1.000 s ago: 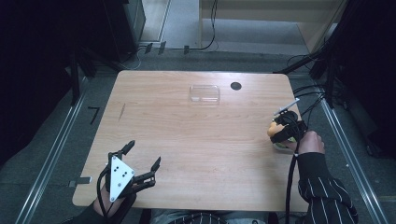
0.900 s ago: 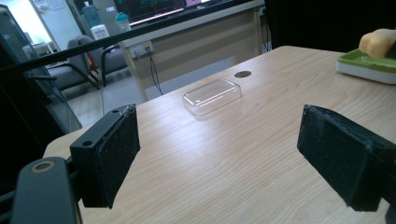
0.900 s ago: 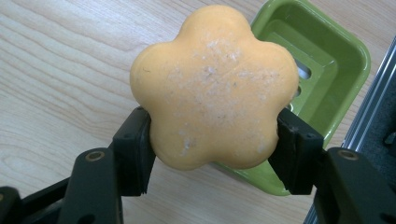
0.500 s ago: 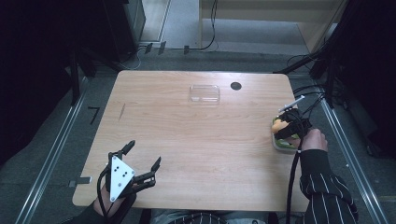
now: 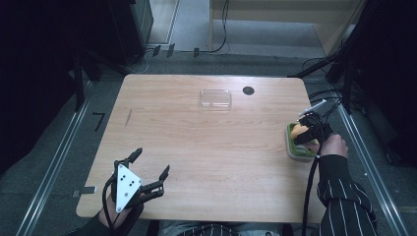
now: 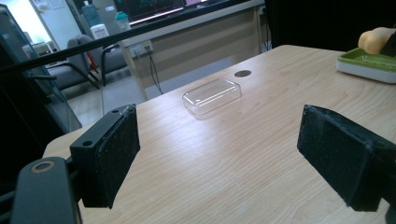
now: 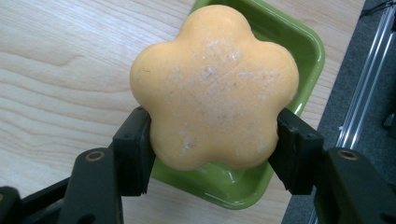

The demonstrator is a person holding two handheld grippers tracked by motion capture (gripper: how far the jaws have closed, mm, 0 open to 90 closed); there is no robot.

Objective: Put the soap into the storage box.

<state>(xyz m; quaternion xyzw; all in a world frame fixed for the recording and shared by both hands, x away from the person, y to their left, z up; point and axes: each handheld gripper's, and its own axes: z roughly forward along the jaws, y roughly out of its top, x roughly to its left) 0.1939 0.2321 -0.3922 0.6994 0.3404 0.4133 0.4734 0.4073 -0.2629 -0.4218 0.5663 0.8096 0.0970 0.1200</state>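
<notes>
Two grippers: each is held in one of the person's hands, well apart, at opposite sides of the table's near half.
Table (image 5: 196, 132): pale wood-grain top with rounded corners, bare over most of its middle; a short dark mark lies near its left edge and a small dark round disc (image 5: 248, 90) sits near the far edge.
Left gripper (image 5: 150, 169): hovers at the near left corner, grey three-cornered plate on top, jaws spread wide with nothing between them; its own view looks across the bare wood between the two black pads.
Right gripper (image 5: 306, 129): at the right edge of the table, jaws pinching the flower-shaped orange soap on two opposite sides.
Flower-shaped orange soap (image 7: 215, 84): five rounded lobes, a dusty whitish bloom on its face, held over the green dish; whether its underside touches the dish cannot be told.
Green dish (image 7: 303, 49): rectangular with rounded corners, white outside, sitting close to the table's right edge.
Clear plastic lid (image 5: 215, 98): rectangular, lying flat near the far edge, just left of the dark disc.
Right sleeve (image 5: 344, 196): dark with thin pale stripes.
Room: dim, grey floor with metal rails along both sides of the table and cables behind it; the left gripper view shows chairs, a long desk and monitors beyond the far edge.
</notes>
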